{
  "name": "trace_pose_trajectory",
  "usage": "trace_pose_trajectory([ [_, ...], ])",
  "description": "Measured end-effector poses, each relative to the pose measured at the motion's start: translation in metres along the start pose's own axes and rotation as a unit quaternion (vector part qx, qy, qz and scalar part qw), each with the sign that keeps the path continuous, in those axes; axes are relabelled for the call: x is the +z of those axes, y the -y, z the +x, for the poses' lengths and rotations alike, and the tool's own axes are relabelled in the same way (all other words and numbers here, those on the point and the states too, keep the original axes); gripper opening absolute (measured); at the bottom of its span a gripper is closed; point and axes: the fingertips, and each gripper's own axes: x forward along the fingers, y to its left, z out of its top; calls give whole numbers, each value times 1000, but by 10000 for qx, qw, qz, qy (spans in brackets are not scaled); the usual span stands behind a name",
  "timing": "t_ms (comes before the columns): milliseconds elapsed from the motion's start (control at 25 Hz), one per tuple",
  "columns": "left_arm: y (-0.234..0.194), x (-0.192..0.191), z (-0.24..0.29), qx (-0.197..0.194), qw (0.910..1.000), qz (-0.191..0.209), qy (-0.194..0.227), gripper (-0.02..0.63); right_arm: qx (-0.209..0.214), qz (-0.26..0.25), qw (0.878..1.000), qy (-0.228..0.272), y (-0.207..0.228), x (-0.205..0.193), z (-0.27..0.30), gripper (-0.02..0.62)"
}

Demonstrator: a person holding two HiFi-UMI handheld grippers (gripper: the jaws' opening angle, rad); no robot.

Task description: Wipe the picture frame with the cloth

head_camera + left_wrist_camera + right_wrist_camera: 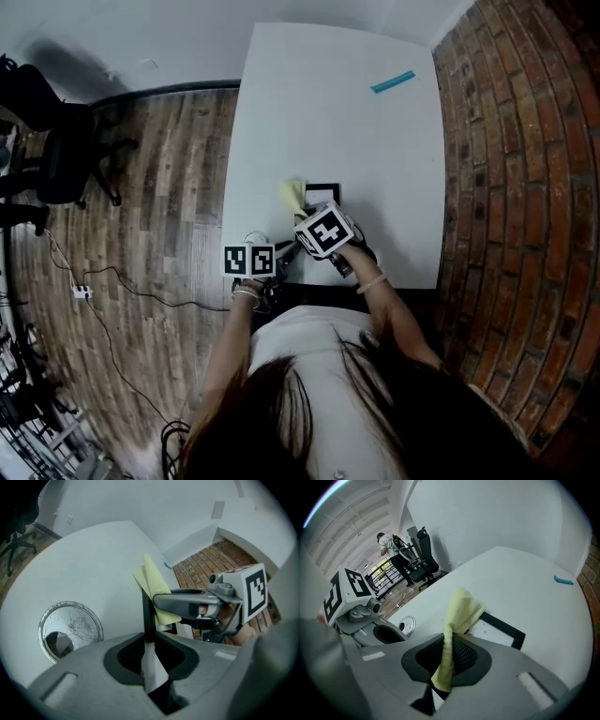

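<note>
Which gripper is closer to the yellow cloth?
Right. The right gripper is shut on the yellow cloth, which sticks up from its jaws. The left gripper is close by, shut on the edge of the picture frame.

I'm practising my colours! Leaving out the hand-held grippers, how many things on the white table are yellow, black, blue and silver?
Yellow: 1, the cloth
Black: 1, the picture frame
Blue: 1, the small strip
Silver: 1, the round metal disc set in the tabletop
Total: 4
</note>
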Motion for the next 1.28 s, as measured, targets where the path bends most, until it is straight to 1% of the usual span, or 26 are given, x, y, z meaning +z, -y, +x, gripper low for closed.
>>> trace_pose_trajectory([
  [440, 0, -1, 0, -2, 10000, -20, -3, 69, -1, 55, 10000, -17, 7, 4, 1, 34],
  [1280, 1, 1, 0, 38, 10000, 4, 26, 69, 132, 171, 9998, 8, 16, 13, 3, 34],
])
